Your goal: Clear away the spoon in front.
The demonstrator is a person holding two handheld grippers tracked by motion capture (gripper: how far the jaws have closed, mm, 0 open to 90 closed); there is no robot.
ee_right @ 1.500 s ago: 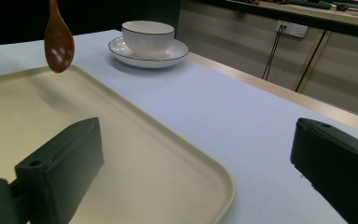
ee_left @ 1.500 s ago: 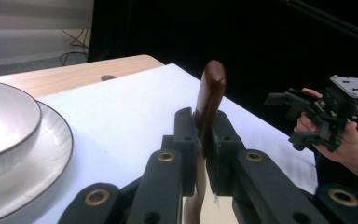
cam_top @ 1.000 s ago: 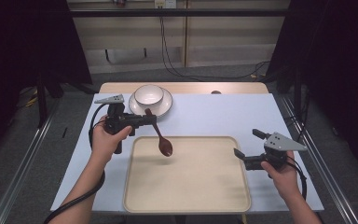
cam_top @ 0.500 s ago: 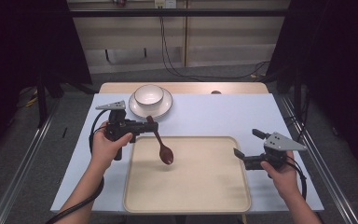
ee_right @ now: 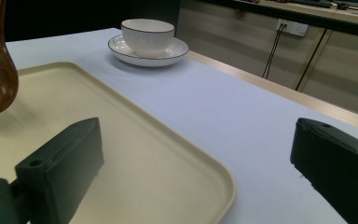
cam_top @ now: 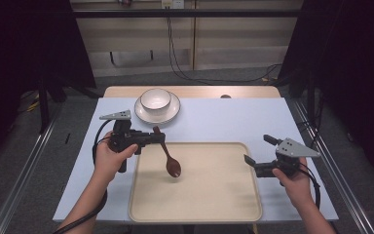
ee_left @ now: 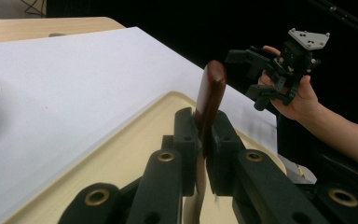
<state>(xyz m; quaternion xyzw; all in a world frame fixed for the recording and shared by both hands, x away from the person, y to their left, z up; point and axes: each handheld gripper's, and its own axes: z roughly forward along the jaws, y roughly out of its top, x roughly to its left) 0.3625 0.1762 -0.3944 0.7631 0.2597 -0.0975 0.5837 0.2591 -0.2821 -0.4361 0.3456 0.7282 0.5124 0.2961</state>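
dark brown wood makes up the spoon (cam_top: 167,153), which is clamped by its handle between the jaws of the left gripper (cam_top: 152,138). its bowl is hung downward, off the surface, over the left part of the beige tray (cam_top: 209,195). the right gripper (cam_top: 248,160) is held above the tray's right edge with its jaws spread wide and nothing between them. a white bowl (cam_top: 155,100) is seated on a white plate (cam_top: 174,111) beyond the tray, on the pale blue table (cam_top: 233,119).

Lab recording bay: black curtains (cam_top: 24,44), floor rails (cam_top: 22,180), trailing wall cables (cam_top: 175,53).
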